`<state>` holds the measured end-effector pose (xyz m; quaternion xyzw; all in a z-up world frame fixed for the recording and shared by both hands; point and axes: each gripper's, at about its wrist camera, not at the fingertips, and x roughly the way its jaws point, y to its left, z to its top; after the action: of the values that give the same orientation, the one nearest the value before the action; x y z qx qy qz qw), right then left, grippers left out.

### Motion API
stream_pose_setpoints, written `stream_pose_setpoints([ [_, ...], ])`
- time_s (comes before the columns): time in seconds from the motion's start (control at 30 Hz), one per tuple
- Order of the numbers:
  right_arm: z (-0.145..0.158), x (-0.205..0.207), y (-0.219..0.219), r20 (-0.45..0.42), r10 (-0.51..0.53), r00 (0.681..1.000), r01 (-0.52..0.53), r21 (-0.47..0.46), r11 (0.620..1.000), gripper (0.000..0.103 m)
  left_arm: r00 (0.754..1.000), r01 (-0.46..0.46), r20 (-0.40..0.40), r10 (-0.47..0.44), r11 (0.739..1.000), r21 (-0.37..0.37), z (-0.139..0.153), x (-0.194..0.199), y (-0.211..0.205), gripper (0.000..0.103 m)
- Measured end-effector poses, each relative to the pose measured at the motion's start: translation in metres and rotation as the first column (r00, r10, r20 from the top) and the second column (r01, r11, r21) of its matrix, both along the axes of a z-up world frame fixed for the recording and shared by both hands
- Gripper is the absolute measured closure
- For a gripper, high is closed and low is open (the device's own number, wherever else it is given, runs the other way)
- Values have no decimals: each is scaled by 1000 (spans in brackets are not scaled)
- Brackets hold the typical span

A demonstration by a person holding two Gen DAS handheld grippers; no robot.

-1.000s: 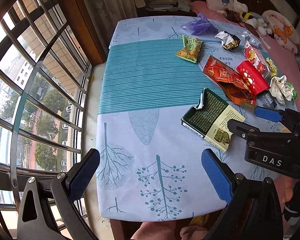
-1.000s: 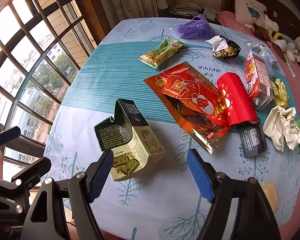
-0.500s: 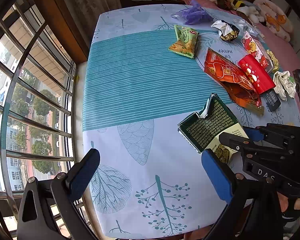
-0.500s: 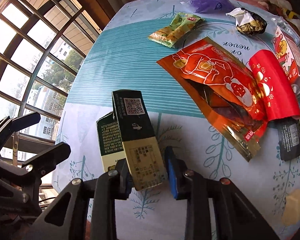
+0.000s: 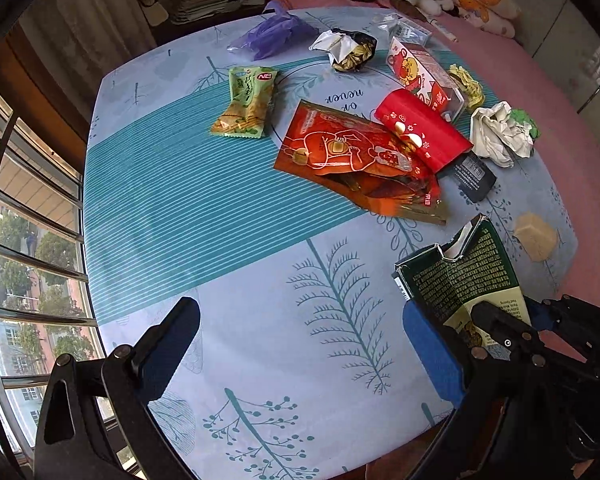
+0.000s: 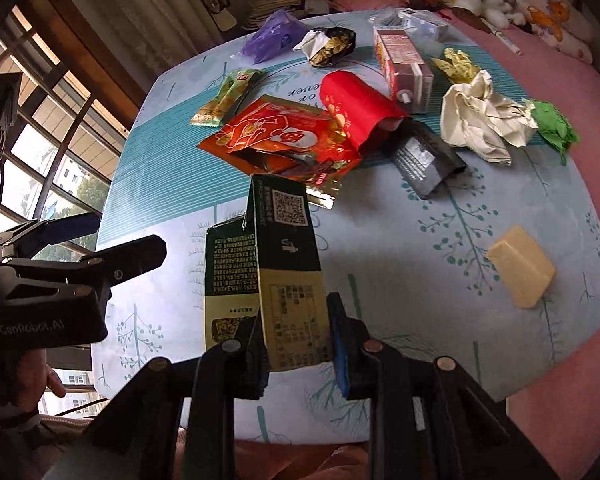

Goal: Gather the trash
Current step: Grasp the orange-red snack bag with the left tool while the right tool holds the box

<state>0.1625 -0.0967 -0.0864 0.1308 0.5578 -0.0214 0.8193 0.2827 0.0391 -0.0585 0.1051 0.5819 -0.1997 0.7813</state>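
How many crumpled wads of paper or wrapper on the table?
4: black-and-gold foil wad far, by the purple bag; yellow wad, white paper wad and green wad along the right edge. Others may be hidden.

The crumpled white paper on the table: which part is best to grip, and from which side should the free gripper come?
Probably grip the crumpled white paper on its raised, bunched top fold, coming from above. It sits as a loose heap with ridges standing up, and the green wad touches its far side, so a low side approach could catch both.

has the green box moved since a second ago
Yes. The green box, then flat beside the orange packet, now stands tilted off the tablecloth in the right gripper.
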Motion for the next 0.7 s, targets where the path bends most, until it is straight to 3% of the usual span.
stream_pose_setpoints([
  [0.17, 8, -15, -22, 48, -115, 992, 115, -11, 993, 78, 994, -84, -79, 76, 991, -103, -8, 34, -9, 3],
  [0.3, 9, -19, -29, 54, -167, 984, 167, -3, 986, 79, 966, -228, -167, 198, 956, -185, -24, 67, -4, 3],
  [0.43, 8, -20, -33, 53, -191, 980, 192, -19, 981, 79, 947, -285, -205, 246, 939, -192, -43, 85, -11, 3],
  [0.7, 6, -17, -41, 47, -239, 970, 241, -30, 970, 78, 941, -301, -221, 257, 933, -199, -70, 106, -37, 3],
])
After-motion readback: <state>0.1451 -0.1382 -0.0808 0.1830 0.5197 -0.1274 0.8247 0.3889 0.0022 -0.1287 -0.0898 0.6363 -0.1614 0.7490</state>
